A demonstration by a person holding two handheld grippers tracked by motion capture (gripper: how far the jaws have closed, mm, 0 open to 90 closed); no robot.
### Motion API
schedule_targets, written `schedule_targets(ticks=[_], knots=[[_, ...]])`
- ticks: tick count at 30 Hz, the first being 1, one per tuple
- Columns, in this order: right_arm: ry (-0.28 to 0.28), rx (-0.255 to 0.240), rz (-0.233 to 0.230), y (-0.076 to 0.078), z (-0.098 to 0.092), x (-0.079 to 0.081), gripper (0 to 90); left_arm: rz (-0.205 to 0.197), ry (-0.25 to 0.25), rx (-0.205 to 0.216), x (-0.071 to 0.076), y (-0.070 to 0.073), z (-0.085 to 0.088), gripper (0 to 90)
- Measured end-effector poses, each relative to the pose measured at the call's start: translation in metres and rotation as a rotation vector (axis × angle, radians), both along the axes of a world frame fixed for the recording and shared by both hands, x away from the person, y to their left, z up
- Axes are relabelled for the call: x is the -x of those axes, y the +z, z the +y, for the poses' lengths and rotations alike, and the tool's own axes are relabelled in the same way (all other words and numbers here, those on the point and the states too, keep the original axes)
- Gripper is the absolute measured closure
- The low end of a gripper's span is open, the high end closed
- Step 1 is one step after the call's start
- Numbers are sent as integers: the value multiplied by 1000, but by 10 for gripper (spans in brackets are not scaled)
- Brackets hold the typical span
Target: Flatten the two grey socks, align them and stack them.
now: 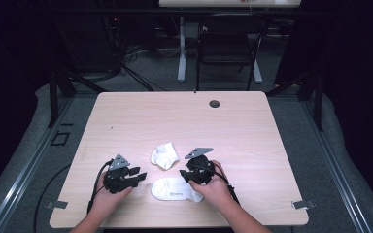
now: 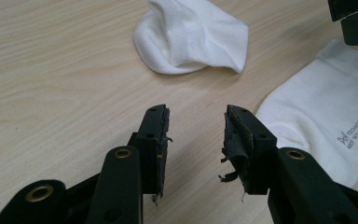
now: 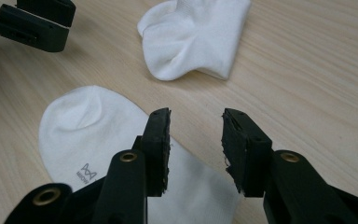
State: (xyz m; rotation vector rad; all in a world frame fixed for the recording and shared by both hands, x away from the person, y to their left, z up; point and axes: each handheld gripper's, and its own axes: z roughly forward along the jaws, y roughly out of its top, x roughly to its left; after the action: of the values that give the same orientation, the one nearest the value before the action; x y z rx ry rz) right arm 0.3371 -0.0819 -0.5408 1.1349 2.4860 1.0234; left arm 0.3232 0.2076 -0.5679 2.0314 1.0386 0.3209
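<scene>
On the light wooden table [image 1: 126, 121] two white socks lie near the front edge, between the person's two hands. The flat sock [image 1: 175, 189] lies stretched out, with small grey printed letters on it, and the crumpled sock [image 1: 164, 155] lies just behind it, bunched into a small heap; the two seem to be a little apart, though the high view is too small to be sure. The left gripper [image 1: 137, 174] is held just beside the left end of the flat sock, low over the table, and its jaws are spread with nothing between them. In the left gripper view [image 2: 196, 135] only bare wood shows in the gap, the flat sock [image 2: 326, 121] lies to the right of the jaws and the crumpled sock [image 2: 191, 37] is farther ahead. The right gripper [image 1: 188, 175] is at the right end of the flat sock, also with spread jaws holding nothing. In the right gripper view [image 3: 196, 140] the flat sock [image 3: 84, 135] lies under its left jaw, and the crumpled sock [image 3: 196, 37] lies ahead on the wood.
</scene>
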Motion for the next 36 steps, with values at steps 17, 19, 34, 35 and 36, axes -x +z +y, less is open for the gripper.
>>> schedule_targets(ticks=[17, 19, 34, 35, 36], knots=[[20, 2, -15, 6, 29, -28, 599, -2, -2, -7, -2, -2, 0, 570], [17, -5, -20, 6, 30, -29, 605, -2, -1, -6, -2, -2, 0, 569], [27, 6, 14, -8, 71, -48, 665, 5, -15, -11, -2, -4, -4, 568], [36, 15, 17, -9, 74, -49, 662, 3, -18, -13, -2, -4, -4, 568], [34, 17, 14, -10, 77, -50, 657, -4, -9, -18, -2, -4, -5, 568]])
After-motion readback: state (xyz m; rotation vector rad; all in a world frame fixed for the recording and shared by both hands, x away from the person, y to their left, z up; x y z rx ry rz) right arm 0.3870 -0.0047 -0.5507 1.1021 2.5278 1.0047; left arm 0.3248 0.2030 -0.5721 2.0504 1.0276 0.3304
